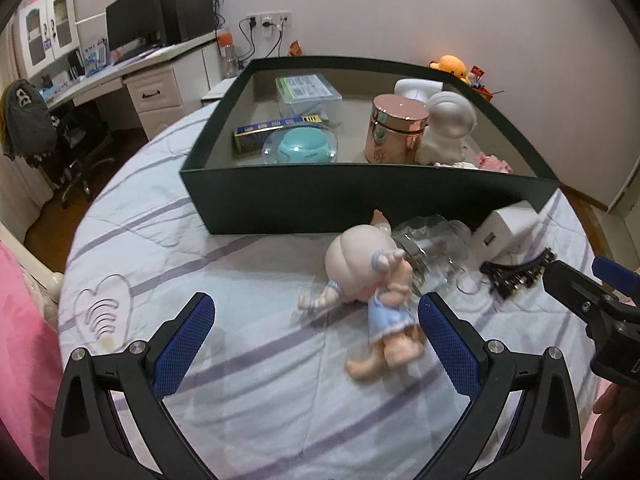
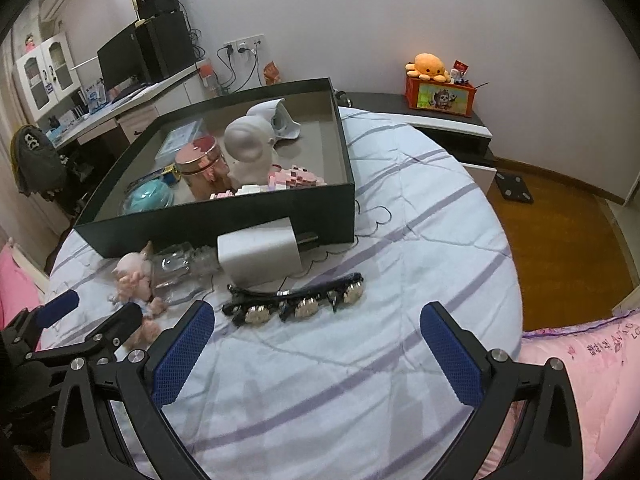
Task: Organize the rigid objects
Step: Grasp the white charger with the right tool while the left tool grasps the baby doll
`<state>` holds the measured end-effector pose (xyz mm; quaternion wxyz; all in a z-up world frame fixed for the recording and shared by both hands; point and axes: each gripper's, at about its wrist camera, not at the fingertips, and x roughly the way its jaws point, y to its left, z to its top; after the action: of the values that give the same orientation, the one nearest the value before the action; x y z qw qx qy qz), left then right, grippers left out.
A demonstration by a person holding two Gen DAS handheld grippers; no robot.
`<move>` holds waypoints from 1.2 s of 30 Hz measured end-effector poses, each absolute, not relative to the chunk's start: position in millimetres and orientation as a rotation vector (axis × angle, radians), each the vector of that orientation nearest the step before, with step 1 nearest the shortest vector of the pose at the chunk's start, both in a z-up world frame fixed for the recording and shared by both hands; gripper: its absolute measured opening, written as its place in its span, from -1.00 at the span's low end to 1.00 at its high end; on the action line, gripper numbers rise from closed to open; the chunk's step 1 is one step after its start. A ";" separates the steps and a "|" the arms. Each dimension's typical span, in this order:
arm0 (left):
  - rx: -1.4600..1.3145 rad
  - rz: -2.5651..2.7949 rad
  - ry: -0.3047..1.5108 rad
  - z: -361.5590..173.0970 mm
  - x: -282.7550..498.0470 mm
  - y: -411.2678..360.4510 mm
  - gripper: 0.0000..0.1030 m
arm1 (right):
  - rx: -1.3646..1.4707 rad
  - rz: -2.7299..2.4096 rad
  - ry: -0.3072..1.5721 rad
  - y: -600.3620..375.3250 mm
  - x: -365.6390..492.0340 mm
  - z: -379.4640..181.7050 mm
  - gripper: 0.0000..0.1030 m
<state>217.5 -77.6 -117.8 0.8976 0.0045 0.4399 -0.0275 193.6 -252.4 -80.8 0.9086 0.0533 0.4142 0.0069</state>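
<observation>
Striped bedsheet observed; dark box already loaded with several items; doll, glass jar, white adapter, beaded strap left outside; left gripper and right gripper held wide apart, empty.

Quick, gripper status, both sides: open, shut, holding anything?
Left gripper: open, empty, doll lying on the bed partly between its fingers.
Right gripper: open, empty, hair clip just ahead of it.

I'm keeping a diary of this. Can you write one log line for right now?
left tool: open, by doll | right tool: open, empty | box: partly filled
</observation>
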 end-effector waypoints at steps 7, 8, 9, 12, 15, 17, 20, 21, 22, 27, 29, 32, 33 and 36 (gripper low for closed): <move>-0.020 -0.091 0.920 -127.1 227.4 -74.7 0.88 | 0.093 0.070 0.853 -242.2 218.7 -87.6 1.00; -0.021 -0.098 0.920 -127.4 227.7 -74.9 0.83 | 0.091 0.075 0.852 -240.5 221.6 -88.8 1.00; -0.026 -0.114 0.921 -127.9 228.8 -75.5 0.78 | 0.088 0.079 0.853 -238.8 224.7 -90.7 1.00; -0.031 -0.151 0.919 -127.2 230.3 -78.1 0.50 | 0.084 0.089 0.866 -235.3 234.7 -98.5 0.92; -0.028 -0.167 0.923 -127.7 233.4 -81.0 0.19 | 0.077 0.083 0.879 -233.9 238.8 -105.5 0.62; -0.044 -0.183 0.922 -128.3 234.9 -78.5 0.19 | 0.083 0.097 0.879 -233.3 239.0 -107.5 0.37; -0.053 -0.193 0.919 -127.4 234.4 -76.4 0.18 | 0.075 0.101 0.871 -231.4 238.3 -107.1 0.30; -0.058 -0.196 0.918 -127.1 233.8 -75.3 0.18 | 0.077 0.103 0.869 -231.9 238.1 -107.0 0.30; -0.064 -0.198 0.918 -126.9 233.0 -74.1 0.18 | 0.084 0.105 0.866 -233.1 237.5 -106.9 0.29; -0.076 -0.190 0.915 -123.9 228.0 -66.6 0.18 | 0.100 0.115 0.852 -235.3 231.5 -101.6 0.29; -0.077 -0.184 0.913 -122.3 225.2 -63.6 0.18 | 0.105 0.117 0.845 -235.5 228.5 -98.5 0.29; -0.079 -0.176 0.905 -118.2 219.4 -57.7 0.18 | 0.109 0.123 0.833 -233.9 221.9 -92.4 0.29; -0.079 -0.172 0.901 -115.9 217.0 -54.9 0.18 | 0.110 0.125 0.829 -233.3 219.5 -90.2 0.29; -0.082 -0.162 0.884 -107.1 210.5 -47.4 0.18 | 0.113 0.130 0.813 -230.8 211.3 -81.6 0.29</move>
<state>210.5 -47.4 -107.1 0.8999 -0.0398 0.4272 -0.0784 211.3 -230.8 -81.6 0.9149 0.0549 0.3950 0.0631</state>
